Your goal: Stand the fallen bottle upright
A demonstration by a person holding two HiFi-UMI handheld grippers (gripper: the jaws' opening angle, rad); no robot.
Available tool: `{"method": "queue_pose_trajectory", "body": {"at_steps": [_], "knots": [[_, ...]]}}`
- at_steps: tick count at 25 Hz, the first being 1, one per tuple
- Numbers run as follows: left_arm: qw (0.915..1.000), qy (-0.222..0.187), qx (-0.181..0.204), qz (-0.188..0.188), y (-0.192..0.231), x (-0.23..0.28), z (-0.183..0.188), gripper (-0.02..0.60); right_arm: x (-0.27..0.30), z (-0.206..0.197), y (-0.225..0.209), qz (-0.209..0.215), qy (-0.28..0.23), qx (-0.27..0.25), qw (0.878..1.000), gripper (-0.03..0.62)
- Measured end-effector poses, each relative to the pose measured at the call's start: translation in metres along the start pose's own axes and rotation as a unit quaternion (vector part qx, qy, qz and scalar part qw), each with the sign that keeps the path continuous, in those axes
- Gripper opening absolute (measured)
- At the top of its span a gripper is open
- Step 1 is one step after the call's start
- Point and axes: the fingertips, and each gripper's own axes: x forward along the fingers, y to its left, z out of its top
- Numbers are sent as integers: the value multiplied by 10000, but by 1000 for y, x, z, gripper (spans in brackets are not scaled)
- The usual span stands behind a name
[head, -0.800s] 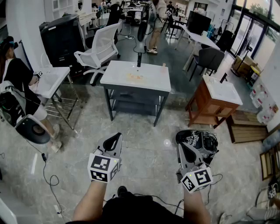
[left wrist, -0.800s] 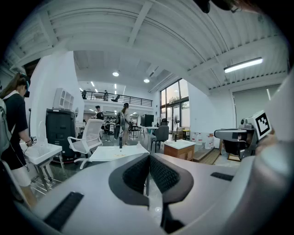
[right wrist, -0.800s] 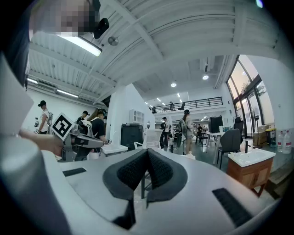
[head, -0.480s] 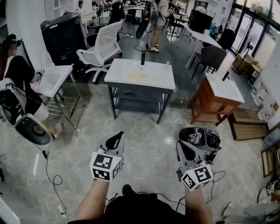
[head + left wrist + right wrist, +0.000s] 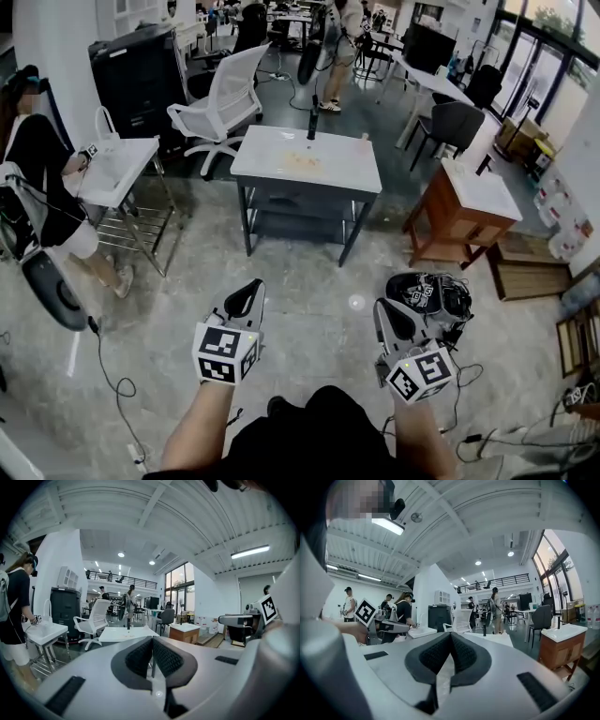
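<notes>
The left tongs (image 5: 152, 641) and right tongs (image 5: 451, 637) are both pressed together, empty; the step looks like approach; the fallen bottle (image 5: 302, 162), seemingly the pale yellowish shape lying on the white-topped grey-framed surface (image 5: 352, 178) ahead, sits well apart; next, close in and part 1 pair.
</notes>
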Motion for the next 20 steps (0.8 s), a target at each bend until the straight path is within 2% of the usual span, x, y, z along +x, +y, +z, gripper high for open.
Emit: {"method": "queue_pose_trajectory", "body": {"at_steps": [5,12,20], "knots": [[10000,83,43,20,8,11,-5,17,10,-8,-10,42,9,228,9997,12],[9994,336,104,-24,20,57,-16,17,50,-33,-34,192,200,522,9983,12],[9988,479,101,59,26,163,-10,17,112,-51,-120,324,345,774,9959,14]]}}
